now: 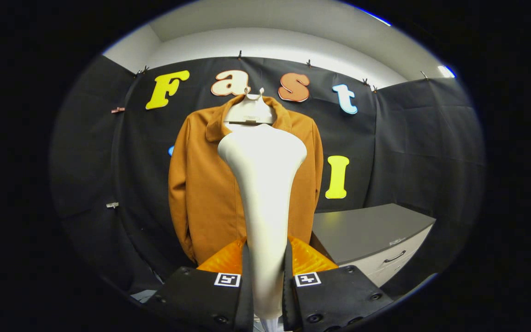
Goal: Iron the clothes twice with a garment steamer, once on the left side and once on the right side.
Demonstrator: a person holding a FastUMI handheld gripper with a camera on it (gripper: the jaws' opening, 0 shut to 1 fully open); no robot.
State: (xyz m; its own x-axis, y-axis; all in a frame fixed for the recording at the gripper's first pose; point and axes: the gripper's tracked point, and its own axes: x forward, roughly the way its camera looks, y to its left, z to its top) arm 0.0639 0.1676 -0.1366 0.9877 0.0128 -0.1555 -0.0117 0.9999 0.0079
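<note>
Between the two fingers of the gripper (266, 272) stands the white garment steamer (265, 184), and both fingers press on its narrow handle from either side while its broad head rises upright ahead of them. Straight beyond the steamer hangs the brown jacket (201, 193), on a pale hanger (250, 112) against the black booth wall, its collar showing just above the steamer's head and its sleeves drooping to both sides. Right of the jacket, lower down, sits a grey cabinet (367, 230) with a drawer handle.
</note>
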